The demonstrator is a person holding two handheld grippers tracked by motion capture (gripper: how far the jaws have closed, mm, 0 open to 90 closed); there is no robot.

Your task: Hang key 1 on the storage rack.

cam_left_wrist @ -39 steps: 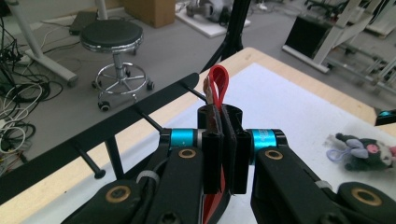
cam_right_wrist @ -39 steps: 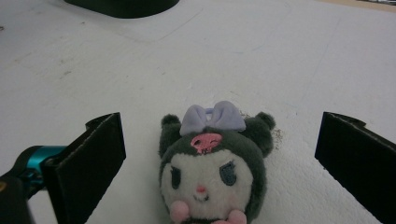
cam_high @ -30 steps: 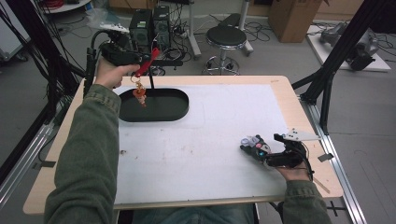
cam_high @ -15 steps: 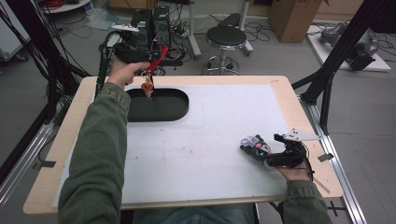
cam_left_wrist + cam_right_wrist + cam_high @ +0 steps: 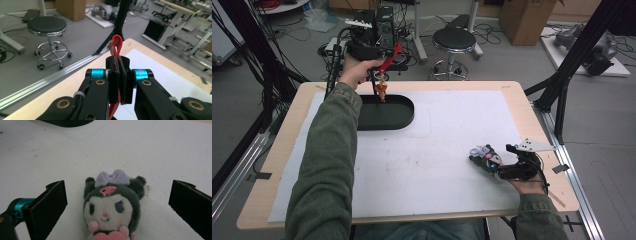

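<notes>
Two claws in play. Your left claw [image 5: 379, 82] is clamped on a red strap [image 5: 116, 45], with a small orange charm [image 5: 382, 91] dangling from it over the far end of the dark oval tray [image 5: 399, 116]; it hangs near the table's [image 5: 532, 125] far edge, with a stool [image 5: 454, 39] just beyond. Your right claw [image 5: 486, 161] sits low near the right front corner, jaws spread wide, nothing gripped. Plush doll [image 5: 112, 205] lies face-up on the white mat [image 5: 442, 145] between those jaws, clear of both pads. Mat between tray and doll is bare: plenty of room there.
</notes>
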